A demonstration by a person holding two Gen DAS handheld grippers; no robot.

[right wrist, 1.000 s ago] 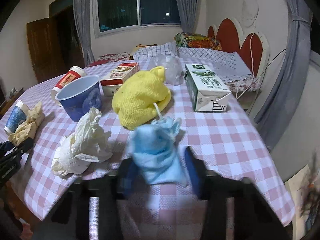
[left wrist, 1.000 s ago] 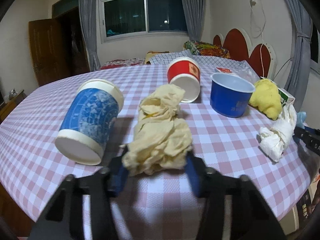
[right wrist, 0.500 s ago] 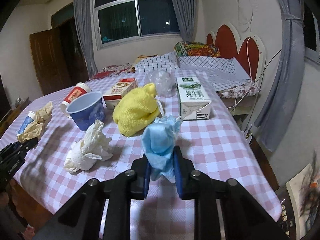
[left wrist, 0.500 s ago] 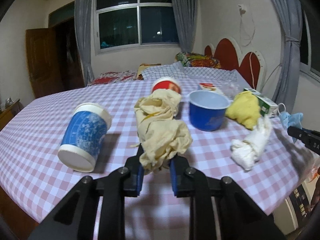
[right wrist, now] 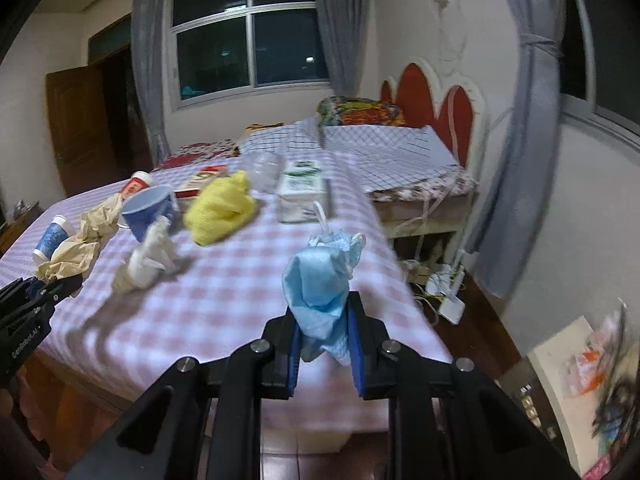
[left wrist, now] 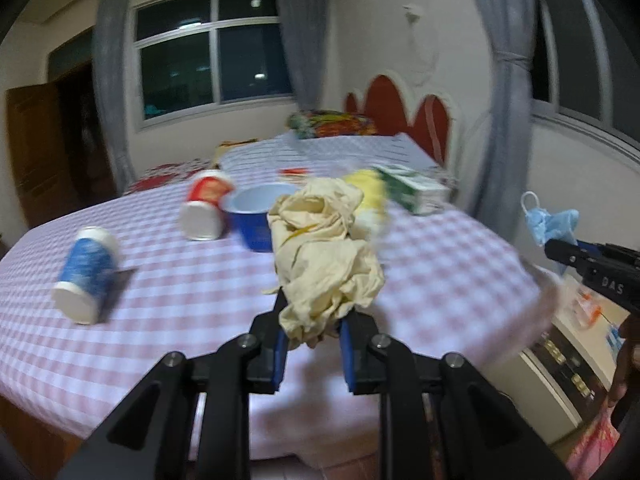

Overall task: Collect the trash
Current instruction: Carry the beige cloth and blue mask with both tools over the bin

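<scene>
Blue bowl [left wrist: 256,220] upright, nothing visible inside; blue cup [left wrist: 86,276], red cup [left wrist: 204,210] toppled; left gripper [left wrist: 312,344] clenched on beige paper wad [left wrist: 324,264], right gripper [right wrist: 324,344] clamping blue face mask [right wrist: 322,280].

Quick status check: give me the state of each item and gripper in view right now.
left gripper: shut on beige wrapper
beige wrapper: crumpled, lifted
right gripper: shut on blue mask
blue mask: bunched, lifted
blue-patterned cup: on its side
red cup: on its side
blue bowl: upright
milk carton: upright
white tissue: crumpled on table
</scene>
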